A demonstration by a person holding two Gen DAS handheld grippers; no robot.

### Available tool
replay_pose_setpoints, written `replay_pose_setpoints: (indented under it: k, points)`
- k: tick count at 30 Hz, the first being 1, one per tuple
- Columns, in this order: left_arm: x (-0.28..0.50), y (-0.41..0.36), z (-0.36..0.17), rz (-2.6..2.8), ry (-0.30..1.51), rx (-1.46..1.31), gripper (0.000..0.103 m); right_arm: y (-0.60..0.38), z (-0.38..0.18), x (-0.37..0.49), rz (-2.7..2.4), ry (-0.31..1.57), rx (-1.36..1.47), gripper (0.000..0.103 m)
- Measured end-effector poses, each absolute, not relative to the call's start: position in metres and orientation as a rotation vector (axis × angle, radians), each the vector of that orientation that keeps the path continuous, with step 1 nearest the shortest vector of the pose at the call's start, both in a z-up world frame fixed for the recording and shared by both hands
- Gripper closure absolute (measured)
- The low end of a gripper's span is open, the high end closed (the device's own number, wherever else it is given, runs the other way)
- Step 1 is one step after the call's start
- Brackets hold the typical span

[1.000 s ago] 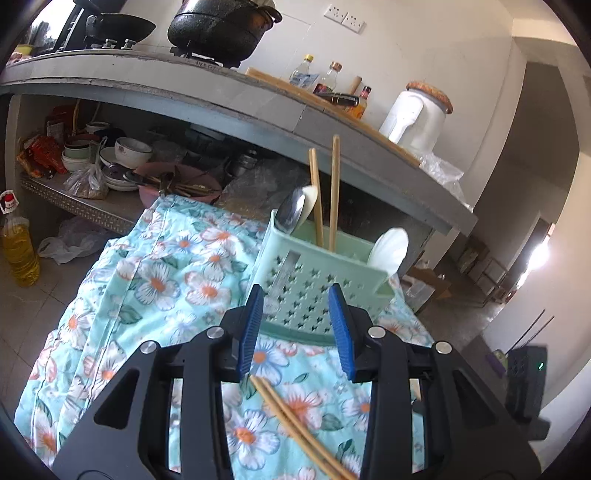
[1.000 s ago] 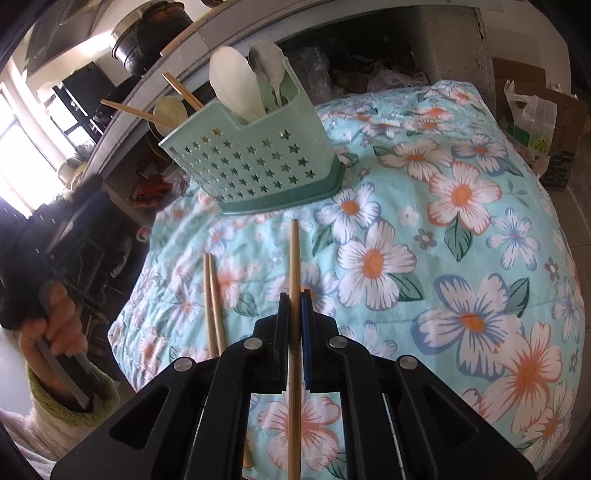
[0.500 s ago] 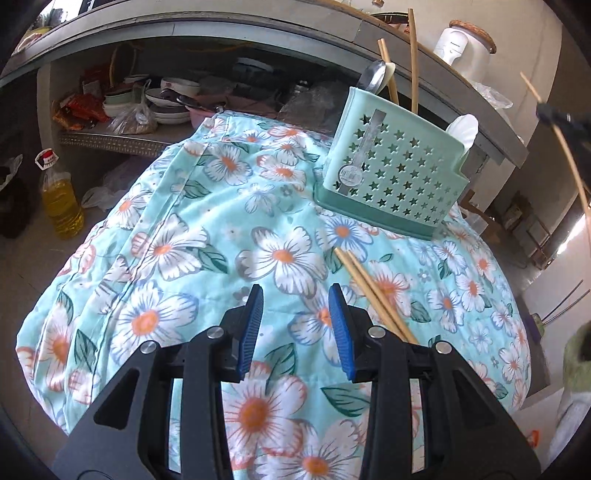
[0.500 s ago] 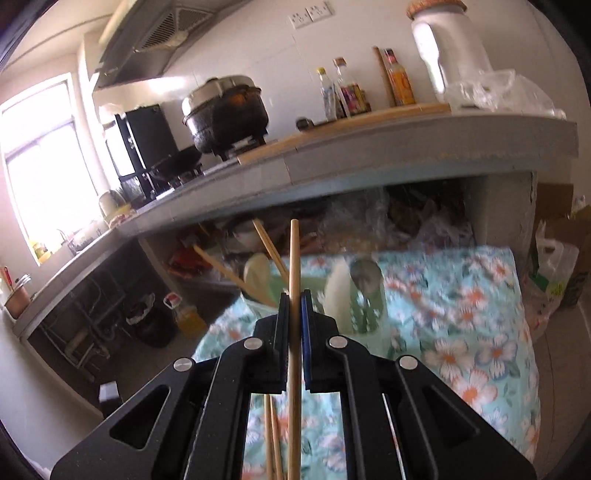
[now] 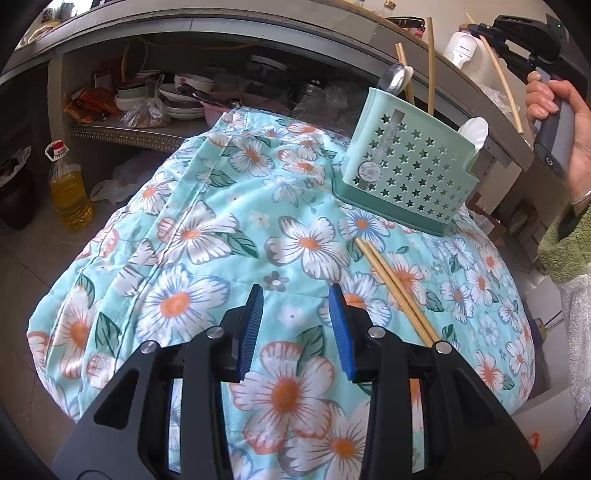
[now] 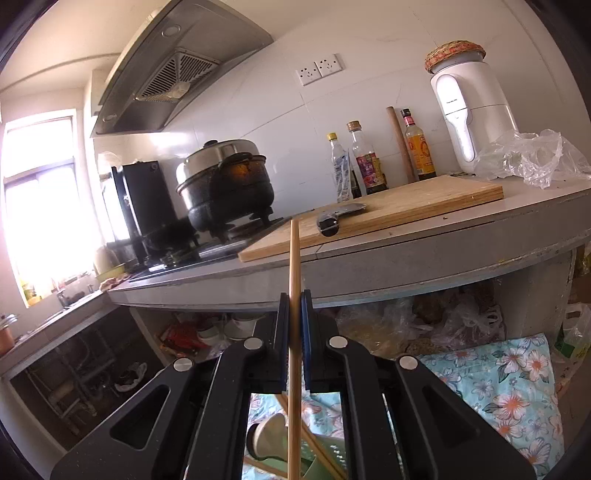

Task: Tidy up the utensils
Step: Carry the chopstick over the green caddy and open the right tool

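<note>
A mint-green star-holed utensil basket (image 5: 406, 166) stands on the floral cloth (image 5: 207, 236), holding spoons and two chopsticks. A pair of chopsticks (image 5: 395, 288) lies on the cloth in front of it. My left gripper (image 5: 295, 325) is open and empty, low over the cloth, left of the pair. My right gripper (image 6: 294, 314) is shut on one chopstick (image 6: 294, 280) and holds it raised above the basket (image 6: 325, 461); in the left wrist view it shows at the upper right (image 5: 476, 31) with the chopstick (image 5: 502, 81) slanting down.
A grey counter (image 6: 406, 258) behind carries a cutting board (image 6: 388, 210) with a cleaver, bottles, a white appliance (image 6: 472, 122) and a black pot (image 6: 225, 184). Bowls sit on the shelf below (image 5: 166, 103). An oil bottle (image 5: 70, 192) stands on the floor at the left.
My right gripper lifted its chopstick off the cloth and rose above the basket. My left gripper pulled back from the basket and stays open.
</note>
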State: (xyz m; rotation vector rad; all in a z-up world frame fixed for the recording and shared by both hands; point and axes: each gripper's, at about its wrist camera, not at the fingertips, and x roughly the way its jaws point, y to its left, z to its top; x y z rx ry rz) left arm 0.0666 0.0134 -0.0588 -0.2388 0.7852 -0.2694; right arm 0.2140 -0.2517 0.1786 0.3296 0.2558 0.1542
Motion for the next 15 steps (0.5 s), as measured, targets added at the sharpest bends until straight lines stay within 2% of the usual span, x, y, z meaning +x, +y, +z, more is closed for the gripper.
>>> replay_pose_setpoints:
  k: [15]
  points:
    - [0.07,0.027,-0.068,-0.249,0.803,-0.279,0.068,-0.26,0.157,0.251,0.04,0.295,0.311,0.096]
